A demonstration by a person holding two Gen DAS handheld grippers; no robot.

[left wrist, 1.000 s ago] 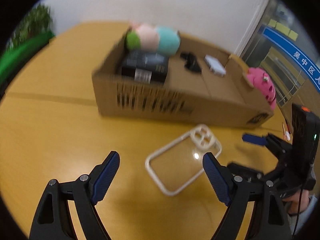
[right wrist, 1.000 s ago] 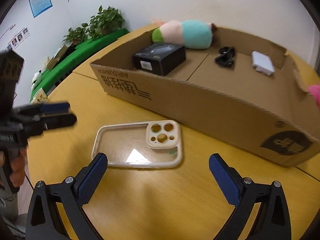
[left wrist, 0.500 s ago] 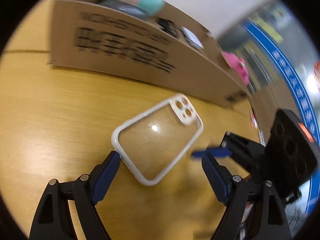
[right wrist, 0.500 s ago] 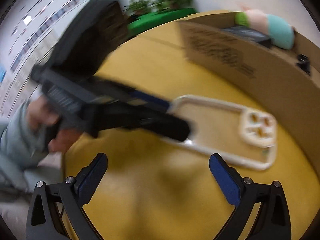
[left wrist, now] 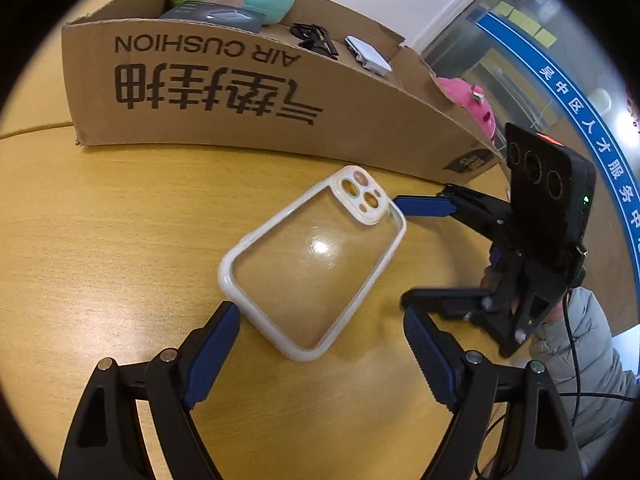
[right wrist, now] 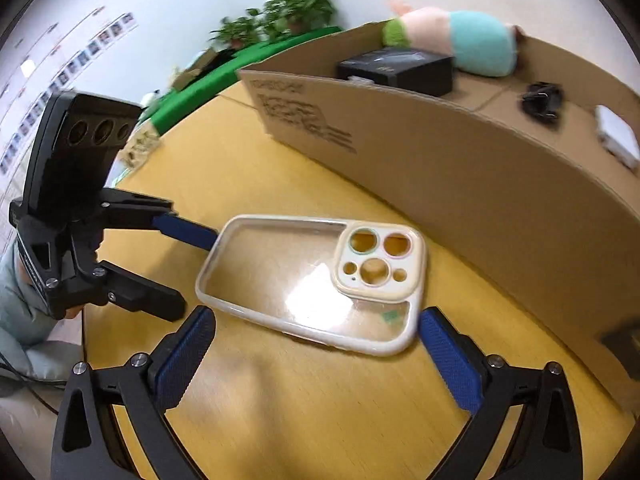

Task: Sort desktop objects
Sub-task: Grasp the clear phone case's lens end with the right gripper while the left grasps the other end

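The left tool (left wrist: 322, 332) fills the bottom of its own view, its two blue pads standing wide apart and clamped on nothing. The phone case (left wrist: 312, 264), clear with a pale rim, lies flat on the yellow bench (left wrist: 120, 240) in the middle of the frame, its near corner reaching down between the pads; the left pad's tip sits just beside the case's lower left rim, and whether it touches cannot be told. The right pad is clear of the case.

In the right wrist view the right tool (right wrist: 316, 338) is likewise spread wide at the bottom of the frame, empty, with the case's (right wrist: 312, 280) long near edge lying across the gap just above the pad tips. The right pad stands just beside the corner under the camera cut-out; contact there cannot be told either.

Each view shows the other tool: in the left view one blue finger comes in from the right to the case's camera corner; in the right view one comes in from the left to the case's plain end.

Beyond the case stands a cardboard box (left wrist: 260, 92). Only the left view shows its upside-down print clearly, and a pink plush (left wrist: 468, 100) past its right end. The right view looks deeper inside: a black box (right wrist: 396, 70), a striped plush (right wrist: 452, 40), a small black item (right wrist: 540, 100), a white block (right wrist: 616, 138), and potted plants (right wrist: 280, 16) at the top.
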